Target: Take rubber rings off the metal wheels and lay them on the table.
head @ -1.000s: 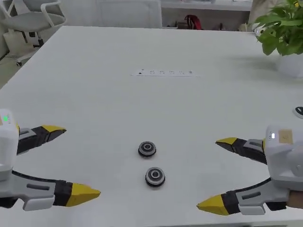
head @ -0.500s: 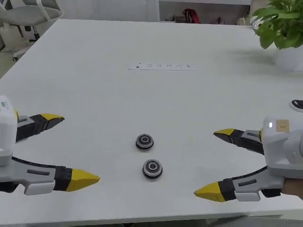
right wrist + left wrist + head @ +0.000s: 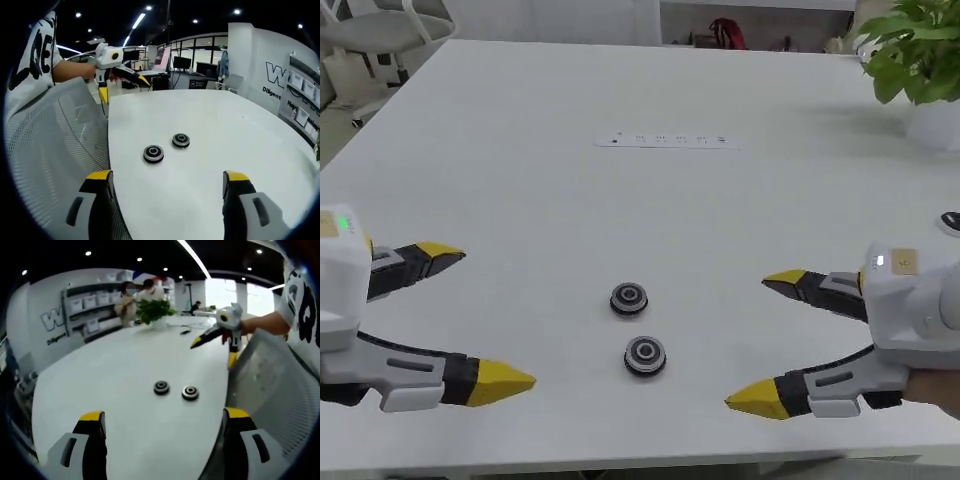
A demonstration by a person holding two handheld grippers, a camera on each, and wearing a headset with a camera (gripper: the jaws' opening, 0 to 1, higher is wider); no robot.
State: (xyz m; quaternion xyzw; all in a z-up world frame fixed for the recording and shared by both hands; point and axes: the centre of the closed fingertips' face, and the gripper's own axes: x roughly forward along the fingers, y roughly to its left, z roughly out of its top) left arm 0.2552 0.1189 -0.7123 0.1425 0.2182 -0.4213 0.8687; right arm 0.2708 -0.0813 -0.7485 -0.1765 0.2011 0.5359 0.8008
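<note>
Little has moved since the earlier frame: left gripper [image 3: 496,318] and right gripper [image 3: 746,340] hover with jaws spread, empty. They flank two metal wheels [image 3: 629,299] at lower centre of the white table [image 3: 620,210]. A socket strip [image 3: 668,141] is at upper centre and a potted plant [image 3: 912,50] at upper right.

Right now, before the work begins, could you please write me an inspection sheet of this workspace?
Surface: large white table, flat.
Job's things: two small round metal wheels, far wheel and near wheel, lying flat and apart, each with its black rubber ring on.
Clutter: white socket strip set in the table; small dark item at the right edge, too small to tell.
Grippers: left gripper and right gripper, yellow-tipped fingers open, either side of the wheels, touching nothing.
Cables: nothing seen.
Surroundings: green leafy plant in a white pot; white office chair.
</note>
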